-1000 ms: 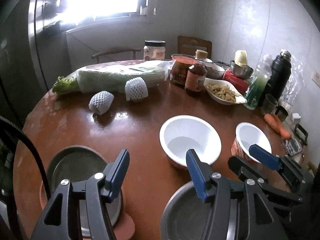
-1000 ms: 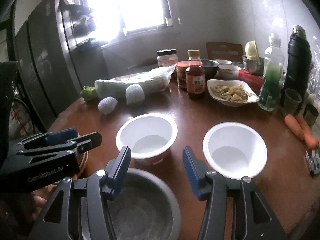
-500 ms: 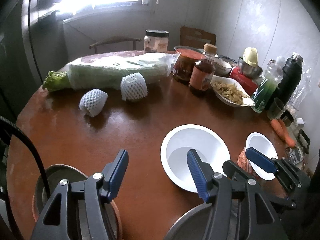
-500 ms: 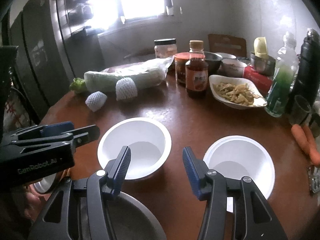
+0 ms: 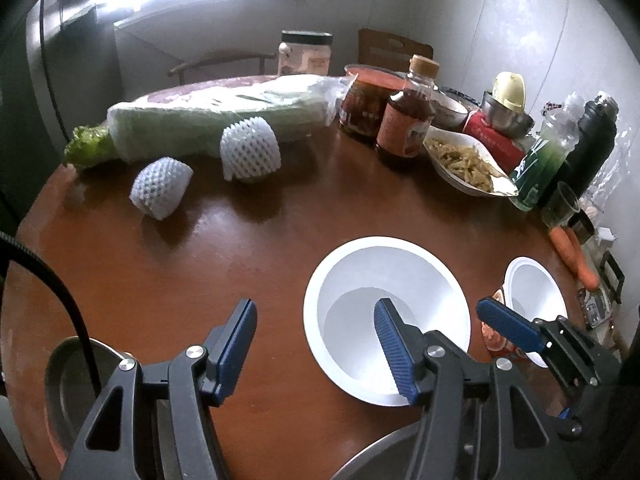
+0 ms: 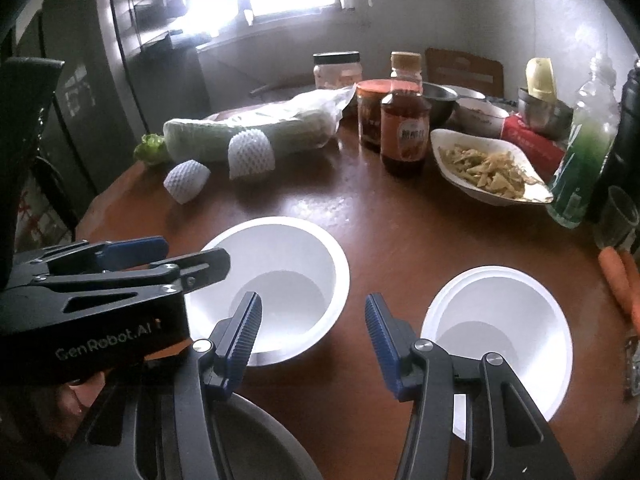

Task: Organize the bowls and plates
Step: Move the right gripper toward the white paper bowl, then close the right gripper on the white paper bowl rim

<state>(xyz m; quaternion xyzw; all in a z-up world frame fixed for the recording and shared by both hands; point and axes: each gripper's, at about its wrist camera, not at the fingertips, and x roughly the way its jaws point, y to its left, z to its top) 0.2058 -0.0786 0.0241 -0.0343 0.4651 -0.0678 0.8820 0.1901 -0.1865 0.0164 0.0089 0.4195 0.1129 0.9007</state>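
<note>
White plastic, the larger bowl [image 6: 276,284] sat near the table's [image 5: 248,240] front edge, just ahead of both grippers. The left gripper [image 5: 316,336] hung with jaws spread and empty, its right finger over the bowl's near rim; the right gripper [image 6: 312,330] was likewise released, its left finger at the same rim. A smaller white bowl [image 6: 496,336] lay toward the right edge, nearer the right gripper. Steel plates [image 5: 68,384] waited at the near edge.
</note>
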